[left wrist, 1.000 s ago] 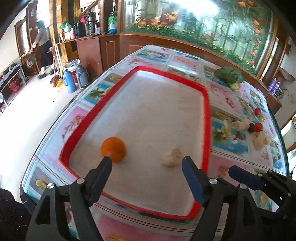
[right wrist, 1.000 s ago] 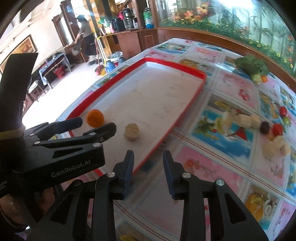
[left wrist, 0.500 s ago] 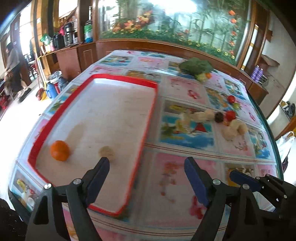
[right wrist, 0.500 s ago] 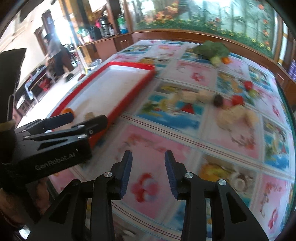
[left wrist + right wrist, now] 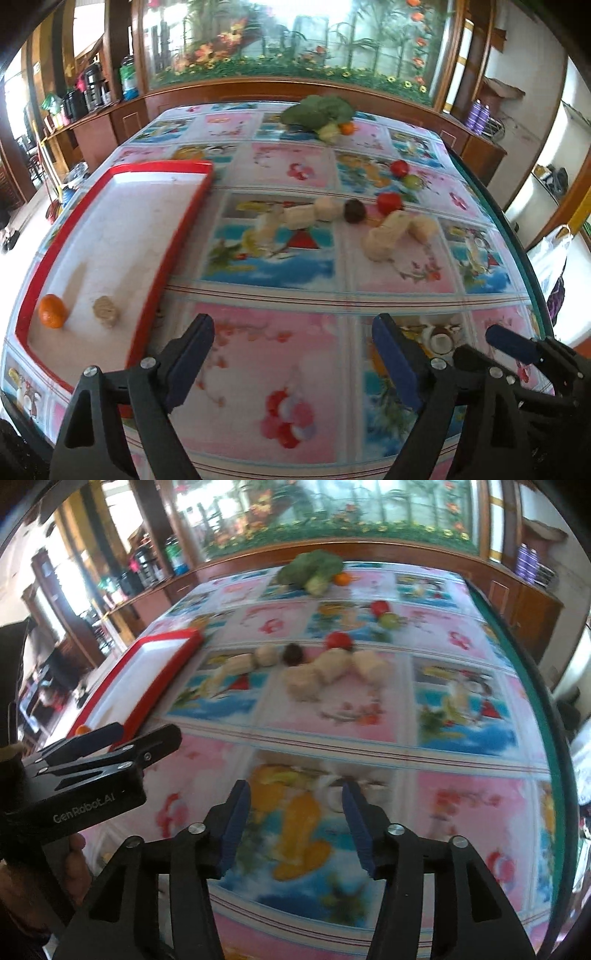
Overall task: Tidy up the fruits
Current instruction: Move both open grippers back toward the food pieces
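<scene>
A red-rimmed white tray [image 5: 177, 229] lies on the left of the table and holds an orange [image 5: 53, 311] and a beige fruit [image 5: 106, 312] near its front end. Several beige fruits [image 5: 388, 236], a dark one [image 5: 354, 211], red ones [image 5: 389, 201] and a green one [image 5: 412, 181] lie loose mid-table; they also show in the right wrist view [image 5: 332, 668]. My left gripper [image 5: 291, 354] is open and empty, low over the front of the table. My right gripper [image 5: 295, 819] is open and empty to its right. The left gripper also shows in the right wrist view [image 5: 118, 742].
A green leafy vegetable [image 5: 317, 110] with a small orange [image 5: 347, 127] beside it lies at the far end of the table. The table's right edge [image 5: 532, 686] has a green border. A wooden counter and planted wall stand behind.
Both grippers have swung right, away from the tray and toward the loose fruits. The right gripper's jaws have opened wider. The orange and the beige fruit stay in the tray.
</scene>
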Tool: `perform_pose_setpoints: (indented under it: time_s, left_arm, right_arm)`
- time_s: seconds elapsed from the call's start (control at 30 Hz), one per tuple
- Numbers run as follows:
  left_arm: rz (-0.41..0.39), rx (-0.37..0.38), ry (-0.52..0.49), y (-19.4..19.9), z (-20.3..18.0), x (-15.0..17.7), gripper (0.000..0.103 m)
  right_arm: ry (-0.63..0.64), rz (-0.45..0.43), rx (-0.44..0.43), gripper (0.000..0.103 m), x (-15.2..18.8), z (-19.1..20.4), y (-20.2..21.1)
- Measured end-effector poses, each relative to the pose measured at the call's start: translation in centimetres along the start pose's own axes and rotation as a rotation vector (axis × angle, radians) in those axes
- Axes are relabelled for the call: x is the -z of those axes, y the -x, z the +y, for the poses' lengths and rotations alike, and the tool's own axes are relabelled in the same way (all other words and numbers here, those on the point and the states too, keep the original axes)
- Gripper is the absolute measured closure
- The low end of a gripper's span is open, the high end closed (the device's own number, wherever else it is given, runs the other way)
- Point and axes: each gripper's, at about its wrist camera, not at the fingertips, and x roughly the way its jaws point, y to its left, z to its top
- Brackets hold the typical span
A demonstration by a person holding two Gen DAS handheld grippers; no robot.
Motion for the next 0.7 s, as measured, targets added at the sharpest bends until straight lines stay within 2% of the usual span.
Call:
perform_pose_setpoints:
  time_s: [0.37, 0.7]
  left_arm:
    - [0.058, 0.015, -0.054, -1.9, -3.4, -0.3, 0.008]
    - [0.078, -0.013, -0.063, -3.1, -3.5, -0.7, 0.008]
  right_arm:
    - [-0.122, -0.038, 0.072, 0.05, -0.4, -8.0, 1.4]
    - [-0.188, -0.035, 0.101, 0.049, -2.8, -14.3, -0.2]
